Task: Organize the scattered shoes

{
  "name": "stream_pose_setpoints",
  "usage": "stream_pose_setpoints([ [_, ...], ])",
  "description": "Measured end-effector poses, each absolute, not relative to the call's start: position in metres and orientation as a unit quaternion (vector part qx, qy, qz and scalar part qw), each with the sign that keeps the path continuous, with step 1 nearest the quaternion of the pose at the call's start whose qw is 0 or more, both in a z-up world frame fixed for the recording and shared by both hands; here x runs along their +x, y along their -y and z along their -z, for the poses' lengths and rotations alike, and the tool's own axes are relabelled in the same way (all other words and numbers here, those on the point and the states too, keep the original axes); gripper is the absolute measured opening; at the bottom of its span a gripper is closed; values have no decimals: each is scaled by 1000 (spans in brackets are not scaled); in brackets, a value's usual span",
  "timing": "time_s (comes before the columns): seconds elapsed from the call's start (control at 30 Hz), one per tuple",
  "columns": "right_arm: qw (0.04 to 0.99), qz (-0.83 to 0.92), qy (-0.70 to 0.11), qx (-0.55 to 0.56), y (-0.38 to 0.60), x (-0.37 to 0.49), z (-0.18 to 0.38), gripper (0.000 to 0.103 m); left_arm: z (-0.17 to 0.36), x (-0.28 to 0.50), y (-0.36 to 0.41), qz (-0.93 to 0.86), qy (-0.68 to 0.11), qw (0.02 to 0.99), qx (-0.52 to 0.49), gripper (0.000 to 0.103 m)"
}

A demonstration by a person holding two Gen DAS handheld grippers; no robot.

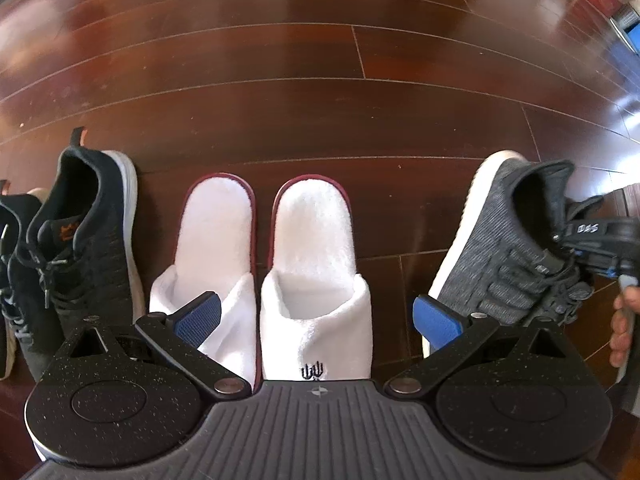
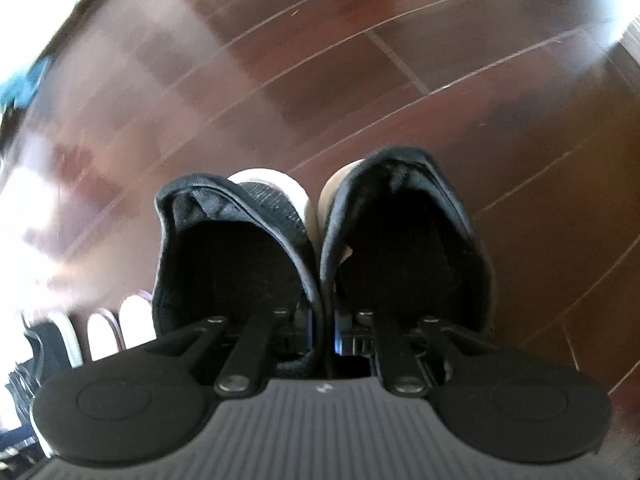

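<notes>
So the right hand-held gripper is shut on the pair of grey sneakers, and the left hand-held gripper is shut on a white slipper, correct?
Not quite. The left wrist view shows the left hand-held gripper open above the white slippers, gripping nothing. The right hand-held gripper is indeed shut on the grey sneakers.

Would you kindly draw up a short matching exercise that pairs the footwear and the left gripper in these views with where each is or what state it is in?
Things:
1. white slippers
2. black sneakers
3. grey sneakers
4. left gripper

Places or states:
A. clamped together at their inner collars by the right gripper
B. jaws wide apart, holding nothing
C. side by side on the floor, directly ahead of the left gripper
D. at the left end of the row, laces tied

Pairs: 1-C, 2-D, 3-A, 4-B
</notes>
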State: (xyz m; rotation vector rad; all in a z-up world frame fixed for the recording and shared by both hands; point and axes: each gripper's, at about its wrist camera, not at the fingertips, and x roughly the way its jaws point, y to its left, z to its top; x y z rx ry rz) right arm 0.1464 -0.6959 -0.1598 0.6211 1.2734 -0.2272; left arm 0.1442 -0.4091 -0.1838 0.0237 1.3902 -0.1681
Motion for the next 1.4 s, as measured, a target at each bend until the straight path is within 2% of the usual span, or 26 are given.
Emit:
stream_pose_setpoints([
  [0.4,726,226,-487,430,787,156,147,11,191,136,444,92,-635,766,49,103],
  [0.83,702,324,-398,493,925,166,143,12,193,140,493,73,-600,794,68,103],
  [1.17,722,343,-388,459,1006,192,165,12,192,144,529,62,-582,808,69,103],
  [1.4,720,358,-380,458,1001,206,195,12,196,139,541,49,-578,811,69,103],
])
